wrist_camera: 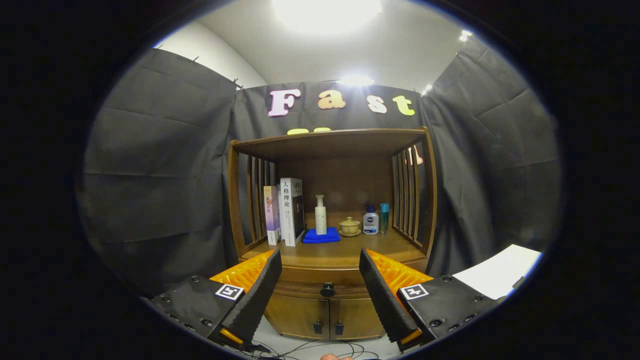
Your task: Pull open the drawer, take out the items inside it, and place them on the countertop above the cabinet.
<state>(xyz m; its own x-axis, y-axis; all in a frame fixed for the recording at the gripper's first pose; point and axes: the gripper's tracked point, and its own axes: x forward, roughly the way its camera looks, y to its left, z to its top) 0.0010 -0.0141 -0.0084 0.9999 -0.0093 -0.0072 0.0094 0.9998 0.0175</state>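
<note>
A wooden cabinet [330, 220] stands ahead of you against the black cloth wall. Its open shelf serves as the worktop [345, 254], roofed by a top board and flanked by slatted sides. Below the worktop runs the drawer [327, 280], closed, with a small dark knob [327, 289] at its centre. Under that sit two cabinet doors [327, 317].

On the worktop, from biggest to smallest: two upright books [291, 211] by the slats beyond your left finger, a blue cloth [321, 236] with a white pump bottle [320, 215] standing on it, a small lidded tea bowl [349, 226], then a white bottle [370, 221] and a teal bottle [384, 218] side by side.

Your tongs [327, 305] are spread wide, holding nothing, well short of the cabinet. The knob lies between the fingers, beyond their tips.

Risks, as a judgement: the knob is small, so the fingers may close off-centre and slip from it. The worktop is already crowded towards the back, so placing items deep in could topple the bottles; the front strip looks safer. Cables [320, 347] on the floor below could snag.
</note>
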